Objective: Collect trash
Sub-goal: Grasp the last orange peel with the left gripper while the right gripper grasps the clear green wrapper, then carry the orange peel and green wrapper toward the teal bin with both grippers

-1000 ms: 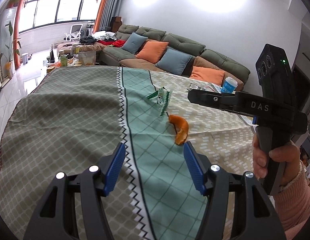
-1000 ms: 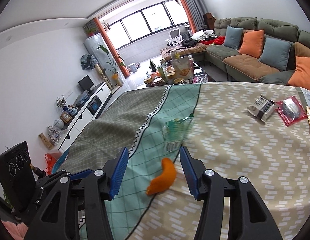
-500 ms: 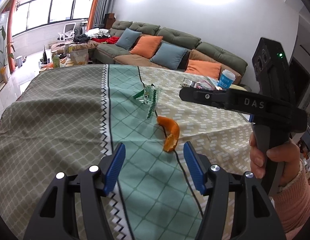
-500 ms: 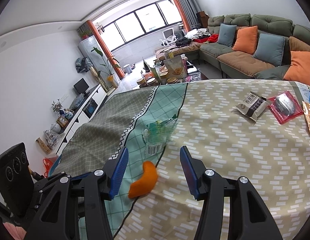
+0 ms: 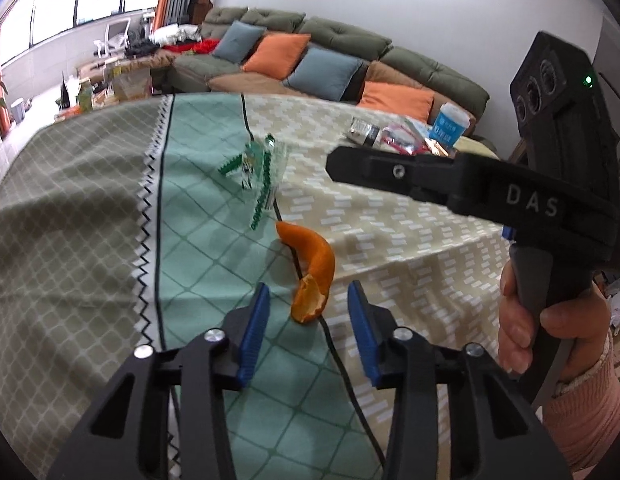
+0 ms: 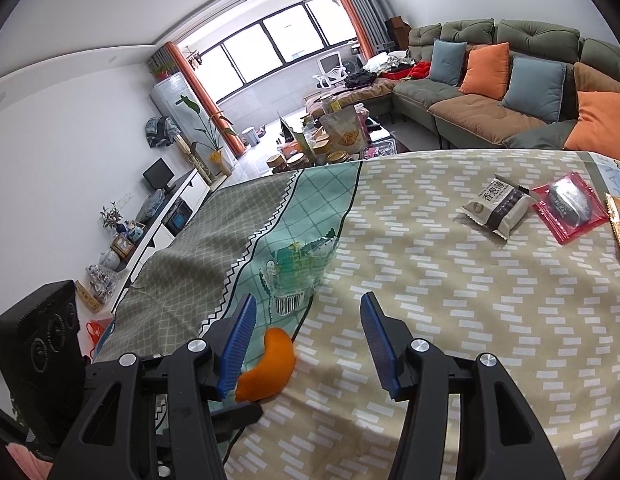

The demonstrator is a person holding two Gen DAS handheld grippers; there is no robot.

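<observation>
Orange peel (image 5: 314, 276) lay on the tablecloth (image 5: 89, 216) between the wide-apart fingers of the left gripper (image 5: 307, 332). Just past it sat a clear wrapper (image 5: 261, 172). The right gripper (image 6: 307, 334) was spread wide too, holding nothing, with snack packets (image 6: 500, 206) far ahead to its right.

— Any lettering you can read?
— "DAS" in pale capitals on the side of the right gripper (image 5: 394, 170).
— And on the table (image 6: 470, 320)?
— The grey snack packet (image 6: 496, 207) near the far right edge carries Chinese characters, too small to read. The blue cup (image 5: 449, 125) has print, illegible.
</observation>
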